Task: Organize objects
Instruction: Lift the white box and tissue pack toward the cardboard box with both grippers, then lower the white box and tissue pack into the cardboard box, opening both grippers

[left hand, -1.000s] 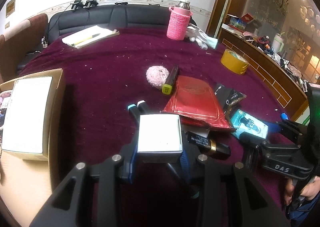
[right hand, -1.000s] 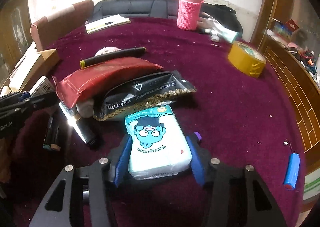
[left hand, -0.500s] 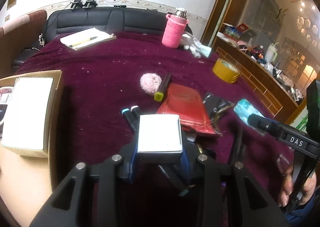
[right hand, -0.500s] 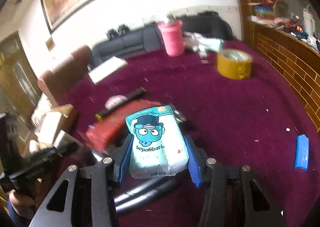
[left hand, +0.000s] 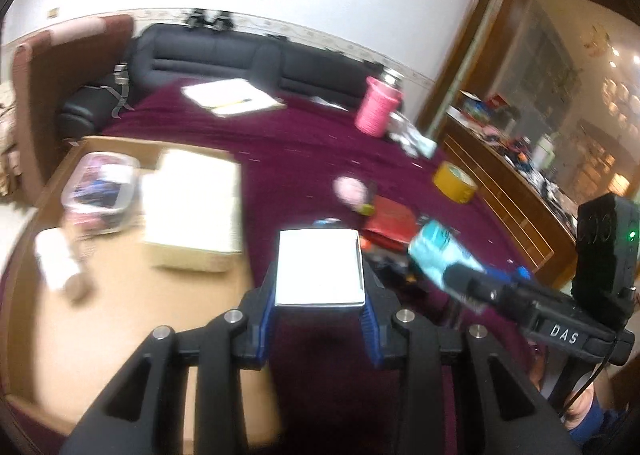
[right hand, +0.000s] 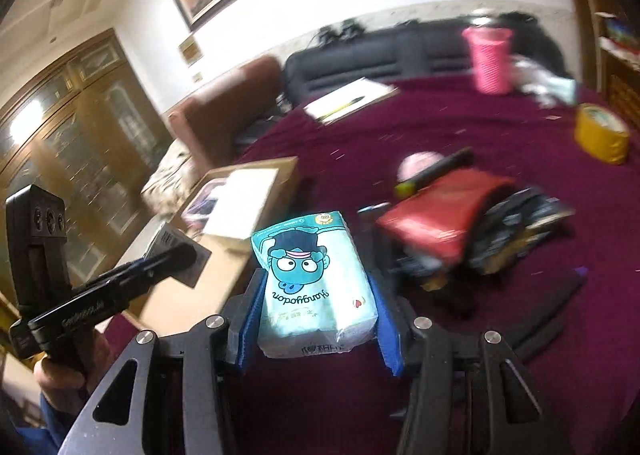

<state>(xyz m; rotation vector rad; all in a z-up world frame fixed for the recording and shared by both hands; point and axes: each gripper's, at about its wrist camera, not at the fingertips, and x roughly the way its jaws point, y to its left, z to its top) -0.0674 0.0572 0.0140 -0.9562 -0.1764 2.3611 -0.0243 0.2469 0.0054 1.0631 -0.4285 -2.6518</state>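
Observation:
My left gripper [left hand: 319,287] is shut on a small white box [left hand: 319,267] and holds it in the air beside the cardboard tray [left hand: 120,319] at the left. My right gripper [right hand: 316,307] is shut on a teal tissue pack [right hand: 314,279] with a cartoon face, lifted above the maroon cloth; the tissue pack also shows in the left wrist view [left hand: 436,255]. The tray holds a large white box [left hand: 192,203], a clear plastic container [left hand: 100,187] and a small white item [left hand: 56,259]. A red pouch [right hand: 440,215] and a black packet [right hand: 516,223] lie on the table.
A pink bottle sleeve [left hand: 378,111], a yellow tape roll [left hand: 456,183], a notepad with pen [left hand: 232,97], a pink puff [right hand: 416,167] and a black marker [right hand: 436,171] lie on the maroon table. A black sofa [left hand: 224,55] stands behind; a wooden sideboard [left hand: 512,183] at the right.
Both grippers have lifted and swung left toward the cardboard tray, each still holding its item. The tissue pack left the table. The views are now motion-blurred.

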